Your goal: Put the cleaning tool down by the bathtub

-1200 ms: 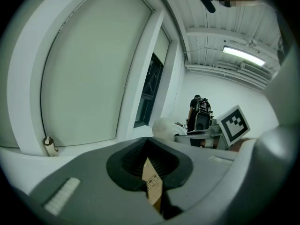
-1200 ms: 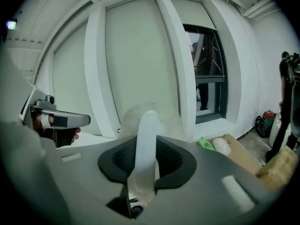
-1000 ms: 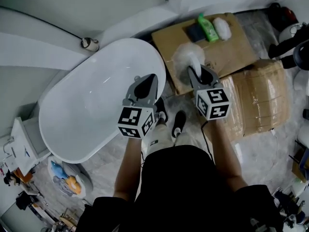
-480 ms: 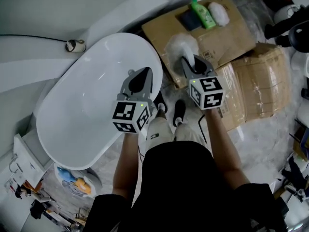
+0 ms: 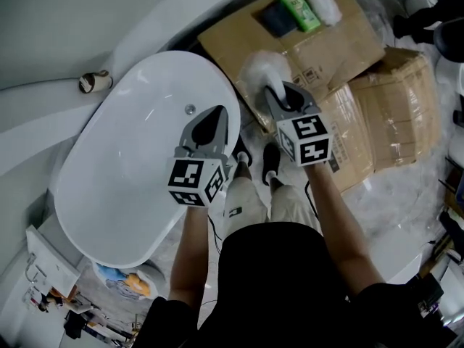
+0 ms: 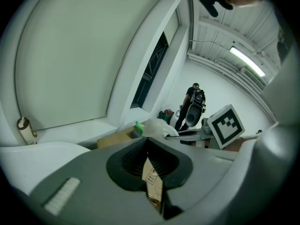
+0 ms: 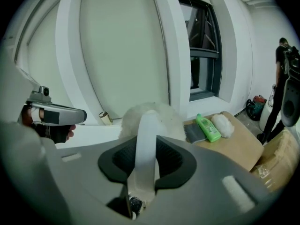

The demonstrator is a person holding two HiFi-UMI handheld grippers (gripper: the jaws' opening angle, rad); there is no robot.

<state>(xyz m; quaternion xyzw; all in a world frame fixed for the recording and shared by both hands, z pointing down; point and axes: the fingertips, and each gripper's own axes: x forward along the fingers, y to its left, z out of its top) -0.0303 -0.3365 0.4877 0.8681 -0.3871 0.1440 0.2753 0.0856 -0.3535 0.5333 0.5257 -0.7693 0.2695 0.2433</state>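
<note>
We see the right gripper [image 5: 275,94] clenched on the smooth white plastic handle of the cleaning tool [image 5: 259,69], which has a round, fluffy white head. Its long axis runs along the jaws, away from the person, with the head pointing forward. The head is held over the edge of the flat brown cardboard sheet [image 5: 341,49] nearest the glossy white oval bathtub [image 5: 123,158], just beside the tub's rim. The left gripper [image 5: 220,114] hangs over the tub's right edge, jaws pressed together on nothing.
</note>
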